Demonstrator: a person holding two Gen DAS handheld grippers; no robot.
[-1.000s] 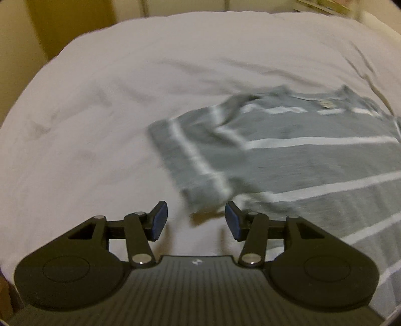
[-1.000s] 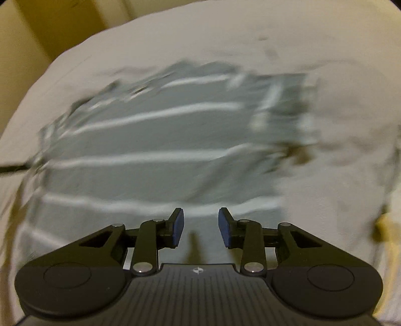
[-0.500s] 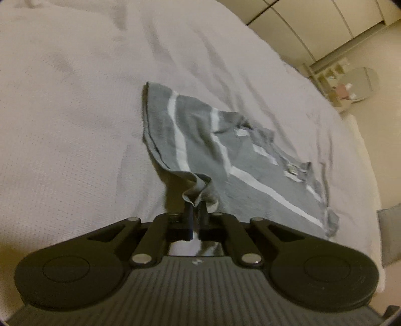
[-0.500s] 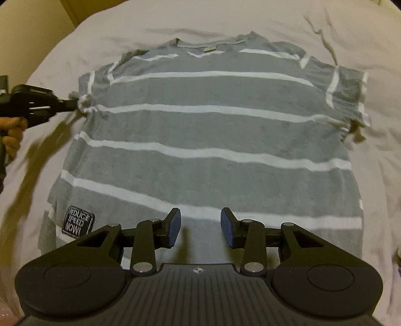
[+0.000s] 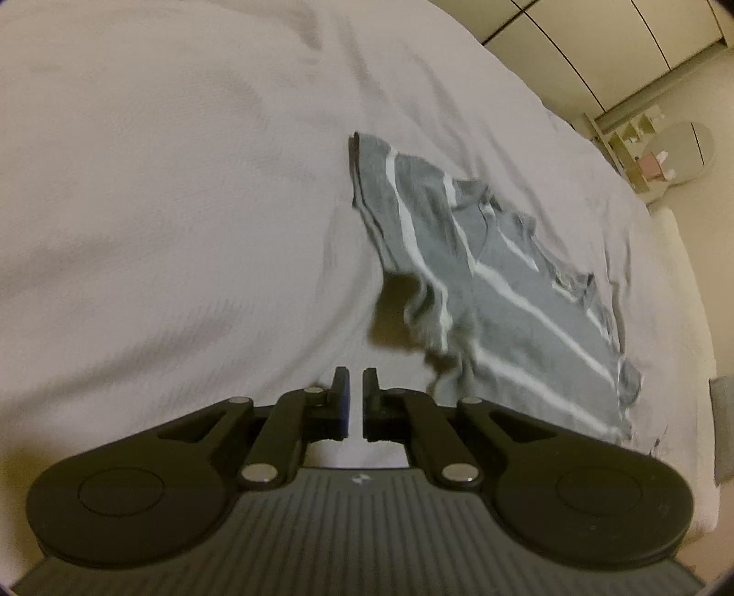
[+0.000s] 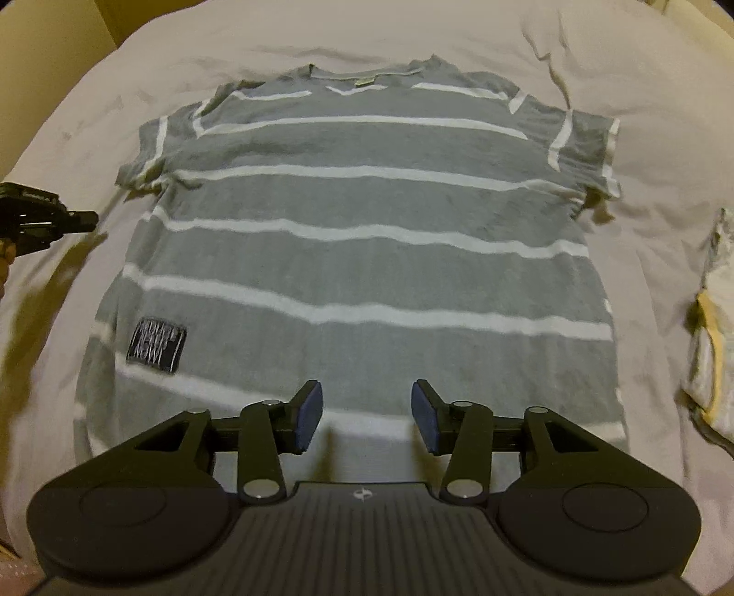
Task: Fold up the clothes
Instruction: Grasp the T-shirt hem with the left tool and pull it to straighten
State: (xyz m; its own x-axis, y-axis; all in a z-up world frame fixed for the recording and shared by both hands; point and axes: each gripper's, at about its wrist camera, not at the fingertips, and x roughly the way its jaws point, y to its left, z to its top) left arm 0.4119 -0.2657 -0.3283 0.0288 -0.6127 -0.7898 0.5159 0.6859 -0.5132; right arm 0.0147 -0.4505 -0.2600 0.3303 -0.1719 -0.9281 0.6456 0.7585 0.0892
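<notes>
A grey t-shirt (image 6: 367,238) with white stripes lies face up and spread flat on the bed, collar at the far side. My right gripper (image 6: 367,417) hovers open over its near hem, with nothing between the fingers. In the left wrist view the t-shirt (image 5: 504,284) lies ahead to the right, its near sleeve (image 5: 431,316) rumpled and free. My left gripper (image 5: 357,403) sits just short of that sleeve, its pads barely apart and empty. The left gripper (image 6: 89,220) also shows at the left edge of the right wrist view, beside the left sleeve (image 6: 142,156) and not touching it.
A pale bed sheet (image 5: 160,206) covers the whole bed. A folded white and yellow cloth (image 6: 711,348) lies at the shirt's right. Beyond the bed's far edge stand cupboard doors (image 5: 596,41) and a round mirror (image 5: 679,151) on the floor.
My left gripper was shut on the sleeve corner half a second ago; it has let go and drawn back, and the sleeve has dropped onto the bed. The right gripper stays open over the hem.
</notes>
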